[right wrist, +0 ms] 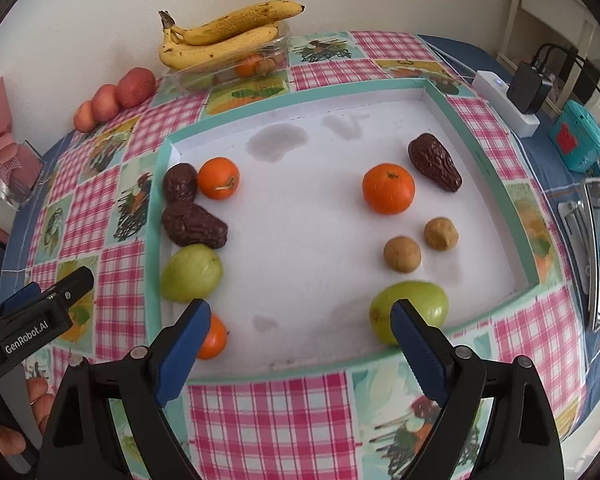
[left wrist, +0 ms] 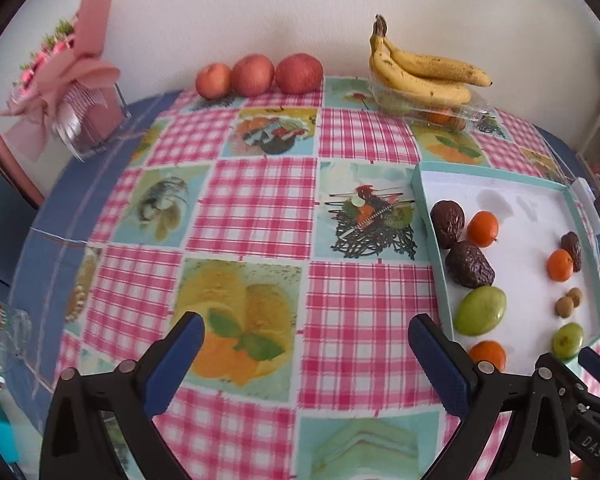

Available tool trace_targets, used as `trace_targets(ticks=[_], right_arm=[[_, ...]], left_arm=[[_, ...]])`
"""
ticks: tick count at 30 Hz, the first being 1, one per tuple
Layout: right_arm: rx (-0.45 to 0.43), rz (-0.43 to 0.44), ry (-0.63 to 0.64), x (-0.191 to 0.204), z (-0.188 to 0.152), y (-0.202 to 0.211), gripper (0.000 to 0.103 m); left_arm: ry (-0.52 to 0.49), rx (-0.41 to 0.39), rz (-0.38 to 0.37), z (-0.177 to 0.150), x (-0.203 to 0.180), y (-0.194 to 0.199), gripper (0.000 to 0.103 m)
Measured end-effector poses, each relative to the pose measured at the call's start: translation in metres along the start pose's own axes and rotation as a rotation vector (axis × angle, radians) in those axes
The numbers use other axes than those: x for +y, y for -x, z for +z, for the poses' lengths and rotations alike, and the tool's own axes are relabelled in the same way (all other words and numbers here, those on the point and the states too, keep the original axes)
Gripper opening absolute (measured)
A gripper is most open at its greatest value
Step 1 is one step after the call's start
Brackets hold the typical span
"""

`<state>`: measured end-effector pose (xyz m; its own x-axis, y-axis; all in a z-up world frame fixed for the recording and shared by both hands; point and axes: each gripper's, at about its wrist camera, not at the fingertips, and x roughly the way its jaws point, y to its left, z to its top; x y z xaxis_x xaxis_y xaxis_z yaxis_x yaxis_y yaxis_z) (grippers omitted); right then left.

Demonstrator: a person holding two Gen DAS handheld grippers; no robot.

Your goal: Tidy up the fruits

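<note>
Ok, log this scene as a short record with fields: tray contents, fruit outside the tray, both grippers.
tray: shallow white tray with teal rim on checked tablecloth
left column: two dates, two oranges, one green fruit
right column: date, orange, two small brown fruits, green fruit
outside tray: three apples, bananas on clear container
left gripper: open, empty
right gripper: open, empty

A table covered with a pink-checked, fruit-printed oilcloth carries a shallow white tray with a turquoise rim near its right edge. Along the far edge lie three red apples and a clear plastic punnet. A pink gift-wrapped bouquet stands at the far left corner.
</note>
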<state>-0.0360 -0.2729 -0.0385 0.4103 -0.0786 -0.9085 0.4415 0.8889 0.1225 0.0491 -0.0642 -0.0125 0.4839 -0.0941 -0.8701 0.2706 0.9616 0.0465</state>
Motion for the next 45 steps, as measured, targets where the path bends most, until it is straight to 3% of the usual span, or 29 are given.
trace_targets(ticks=[6,10,13,27,33,45], right_arm=[[-0.008,0.020,0.008,0.006,-0.018,0.011,0.092],[-0.013,0.025,0.031,0.012,-0.030,0.019,0.092],[-0.022,0.027,0.040,0.016,-0.039,0.024,0.092],[-0.083,0.030,0.054,0.019,-0.050,0.044,0.092],[-0.066,0.030,0.077,0.023,-0.050,0.041,0.092],[-0.068,0.023,0.104,0.030,-0.050,0.041,0.092]], left_arm=[[-0.041,-0.055,0.119,-0.018,0.006,0.025,0.103],[-0.023,-0.079,0.105,-0.025,0.013,0.038,0.103],[-0.022,-0.088,0.161,-0.029,0.016,0.044,0.103],[-0.026,-0.002,0.150,-0.045,0.024,0.044,0.103],[-0.011,0.042,0.147,-0.047,0.028,0.036,0.103],[-0.026,0.060,0.137,-0.046,0.028,0.031,0.103]])
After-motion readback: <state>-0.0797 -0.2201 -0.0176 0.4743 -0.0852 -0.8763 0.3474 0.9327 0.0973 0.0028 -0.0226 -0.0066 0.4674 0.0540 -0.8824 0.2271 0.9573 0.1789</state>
